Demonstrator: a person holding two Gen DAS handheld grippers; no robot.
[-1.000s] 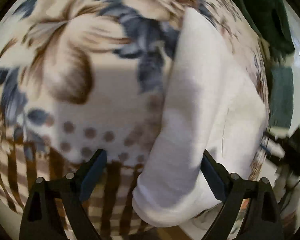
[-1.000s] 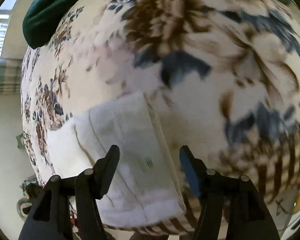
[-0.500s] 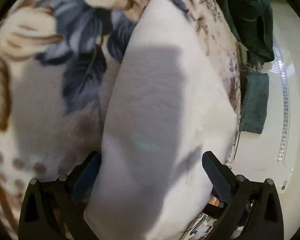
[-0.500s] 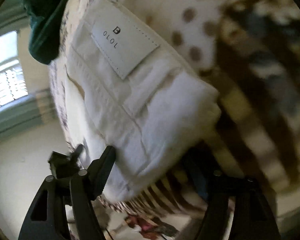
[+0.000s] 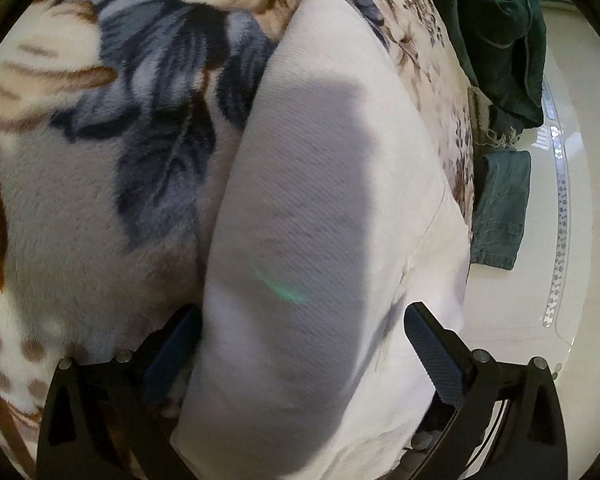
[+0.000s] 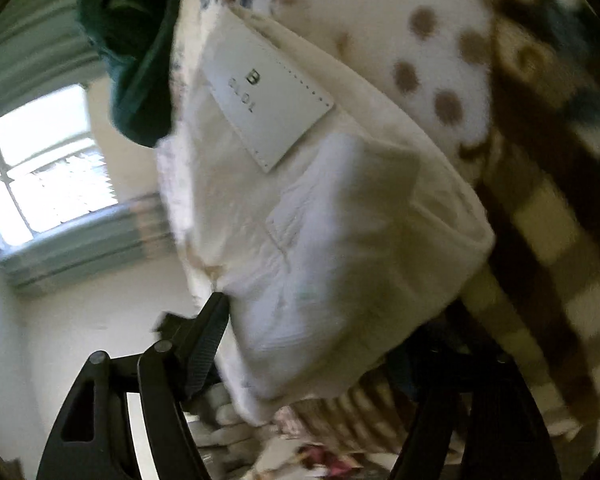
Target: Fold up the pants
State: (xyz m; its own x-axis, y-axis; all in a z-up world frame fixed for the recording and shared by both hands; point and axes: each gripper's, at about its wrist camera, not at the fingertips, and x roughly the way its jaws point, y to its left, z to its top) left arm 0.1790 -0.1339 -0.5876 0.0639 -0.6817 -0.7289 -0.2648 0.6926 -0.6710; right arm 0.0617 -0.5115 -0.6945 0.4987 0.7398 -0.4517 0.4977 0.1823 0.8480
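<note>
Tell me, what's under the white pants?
The white pants lie on a fuzzy flowered blanket, with brown dots and stripes near the waistband end. What the blanket covers is hidden, and so is the part of it right beneath the pants.

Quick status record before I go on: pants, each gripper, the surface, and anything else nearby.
item: white pants, folded into a thick bundle, brand patch facing up
surface: floral fleece blanket
left gripper: wide open, straddling one end of the bundle, pads not pressing
right gripper: jaws opening, folded corner of the pants between them; one finger hidden by shadow and blur
nearby: dark green garment heaped at the blanket's far edge; folded green cloth beside it
background: window
</note>
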